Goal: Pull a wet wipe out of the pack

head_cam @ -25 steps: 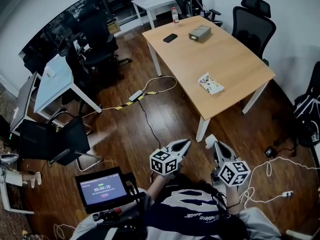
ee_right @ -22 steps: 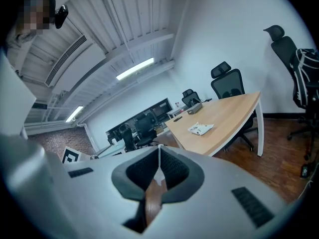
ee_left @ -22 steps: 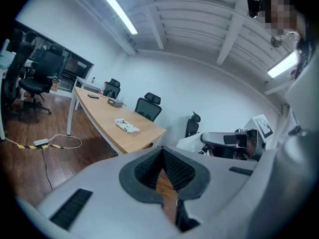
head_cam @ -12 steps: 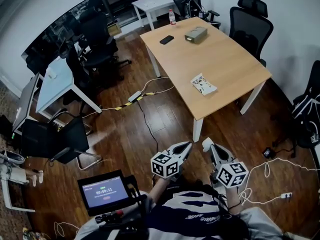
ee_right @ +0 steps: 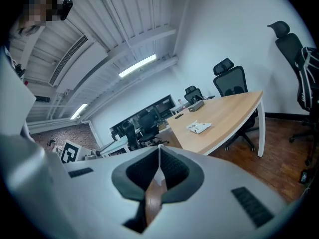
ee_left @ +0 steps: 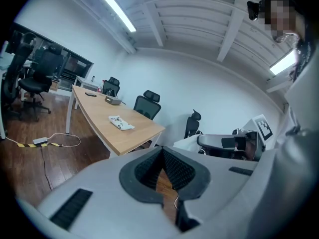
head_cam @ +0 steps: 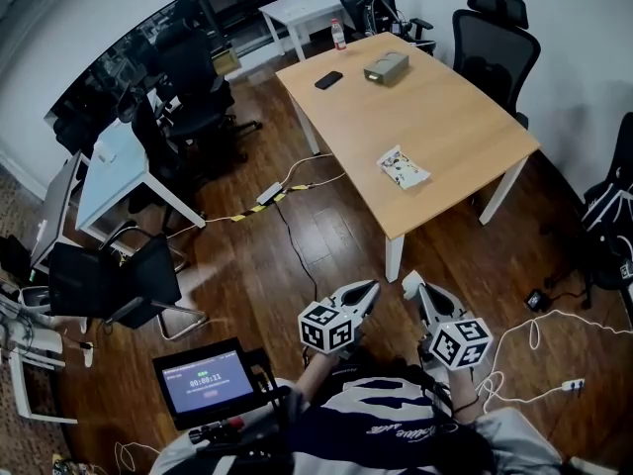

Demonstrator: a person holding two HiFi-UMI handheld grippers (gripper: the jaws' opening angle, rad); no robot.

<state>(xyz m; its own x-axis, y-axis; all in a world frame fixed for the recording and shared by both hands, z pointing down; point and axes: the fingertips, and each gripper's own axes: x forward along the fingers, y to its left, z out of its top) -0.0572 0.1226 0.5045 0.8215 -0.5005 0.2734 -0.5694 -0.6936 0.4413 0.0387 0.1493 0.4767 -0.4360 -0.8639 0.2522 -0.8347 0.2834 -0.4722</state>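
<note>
The left gripper [head_cam: 370,288] and right gripper [head_cam: 409,284] were low in the frame, both closed tight and empty. The wipe pack [head_cam: 403,168] lay on the surface [head_cam: 445,97] higher up.

the wipe pack [head_cam: 403,169] is white with dark print, the table [head_cam: 445,107] tan, the floor [head_cam: 247,265] brown.

Wooden worktop [head_cam: 435,117]: surface mostly bare. The wipe pack [head_cam: 403,169] lies alone near its near edge, open from above and all sides. Phone [head_cam: 329,79] and grey box [head_cam: 386,67] occupy the far end. Office chairs [head_cam: 495,43] crowd the far right side. Floor [head_cam: 297,255] before the near corner is open, crossed by a cable [head_cam: 297,181]. The near corner leg [head_cam: 394,258] stands just ahead of the left tool [head_cam: 368,290] and right tool [head_cam: 409,284].
</note>
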